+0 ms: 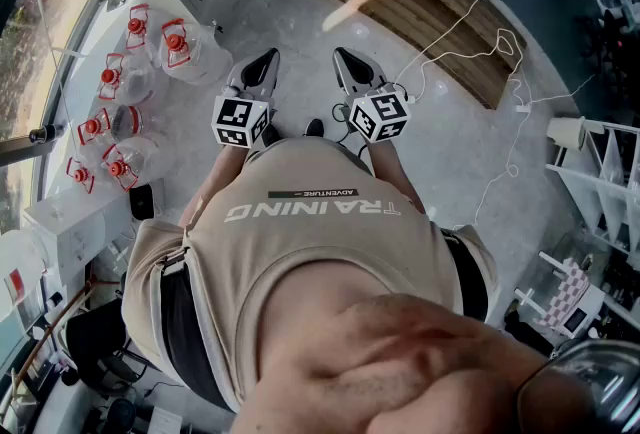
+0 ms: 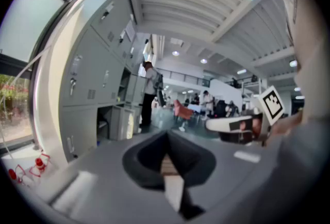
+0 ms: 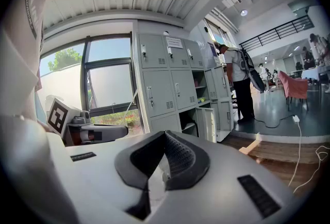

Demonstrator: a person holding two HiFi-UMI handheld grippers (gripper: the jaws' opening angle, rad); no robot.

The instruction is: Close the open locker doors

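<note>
While the left gripper (image 2: 167,136) and the right gripper (image 3: 164,136) are clenched empty, the grey metal lockers (image 3: 164,83) stand well apart across the pale floor (image 1: 455,147); one low pale door (image 3: 209,124) hangs open, perhaps a shelf inside.

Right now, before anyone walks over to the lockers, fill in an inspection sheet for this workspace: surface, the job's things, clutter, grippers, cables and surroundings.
Surface: grey floor, with a wooden platform on it.
Job's things: lockers; a bottom-row door stands open, and the compartment above it looks open too.
Clutter: water jugs with red caps by the window; a loose plank.
Grippers: left hand-held gripper and right hand-held gripper both have their jaws together, hold nothing, and touch no locker.
Cables: a white cable trails over the platform and floor.
Surroundings: a person stands at the lockers; window; white shelves.
</note>
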